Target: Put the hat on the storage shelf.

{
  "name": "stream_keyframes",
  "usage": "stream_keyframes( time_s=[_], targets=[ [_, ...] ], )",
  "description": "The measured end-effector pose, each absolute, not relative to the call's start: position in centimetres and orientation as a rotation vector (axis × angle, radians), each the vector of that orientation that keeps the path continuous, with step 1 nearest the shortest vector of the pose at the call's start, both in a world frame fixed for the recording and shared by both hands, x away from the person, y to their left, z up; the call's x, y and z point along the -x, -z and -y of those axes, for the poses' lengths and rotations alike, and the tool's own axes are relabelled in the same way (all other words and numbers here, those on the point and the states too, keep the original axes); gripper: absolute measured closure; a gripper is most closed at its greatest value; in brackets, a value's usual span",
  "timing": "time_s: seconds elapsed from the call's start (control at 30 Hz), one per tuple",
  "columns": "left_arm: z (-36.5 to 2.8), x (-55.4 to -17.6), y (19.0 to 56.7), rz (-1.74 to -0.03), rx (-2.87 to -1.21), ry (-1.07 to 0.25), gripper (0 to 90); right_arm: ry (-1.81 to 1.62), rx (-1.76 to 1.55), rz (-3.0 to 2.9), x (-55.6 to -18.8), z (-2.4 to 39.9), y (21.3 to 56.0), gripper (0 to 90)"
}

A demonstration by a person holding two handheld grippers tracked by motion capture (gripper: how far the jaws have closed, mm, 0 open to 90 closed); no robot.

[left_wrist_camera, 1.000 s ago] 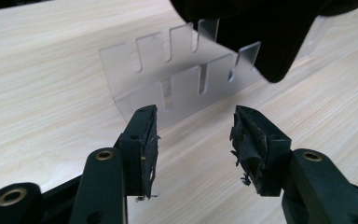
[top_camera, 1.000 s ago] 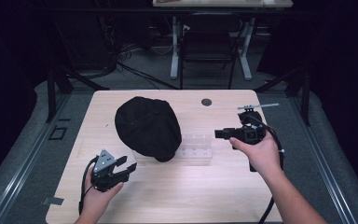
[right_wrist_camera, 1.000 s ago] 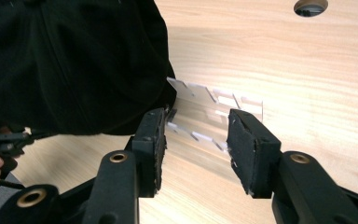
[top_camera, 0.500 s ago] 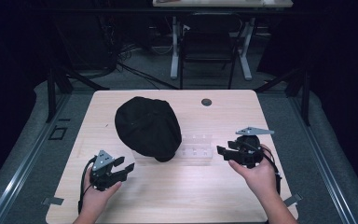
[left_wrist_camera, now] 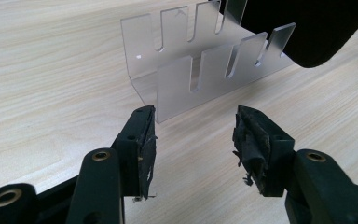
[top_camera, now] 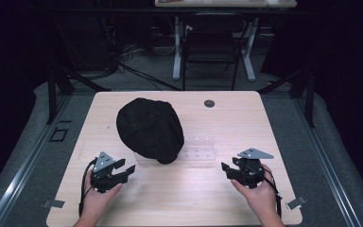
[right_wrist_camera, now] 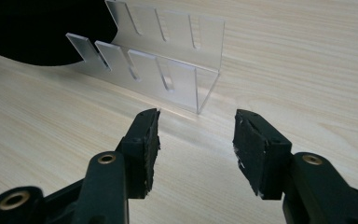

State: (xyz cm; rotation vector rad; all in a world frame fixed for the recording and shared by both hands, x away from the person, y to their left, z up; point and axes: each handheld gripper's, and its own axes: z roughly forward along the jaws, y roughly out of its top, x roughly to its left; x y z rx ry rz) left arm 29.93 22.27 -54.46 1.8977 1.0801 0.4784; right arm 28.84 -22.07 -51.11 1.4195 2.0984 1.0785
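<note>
- While both claws, left claw and right claw, gape empty, nothing is gripped yet.
- Black cap at 12 o'clock rests on clear rack; any lifting remains.

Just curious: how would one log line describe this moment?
left tool: open | right tool: open | black cloth cap: resting on clear slotted acrylic rack

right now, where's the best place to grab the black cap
Probably the cap's near edge, where it overhangs the clear slotted rack. The crown is a wide dome, too broad for the jaws; the edge is thin. The left gripper is open, empty and nearest, so come in low from the front left.
</note>
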Motion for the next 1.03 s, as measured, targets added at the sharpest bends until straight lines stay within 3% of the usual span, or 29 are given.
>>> stream_keyframes(
  time_s=[1.03],
  targets=[
    [-20.4, -29.5, 54.6, -0.998, -1.945, -0.482, 48.6, -1.116, -1.44, -2.043, -28.2, 22.8, 54.7, 48.7]
  ],
)
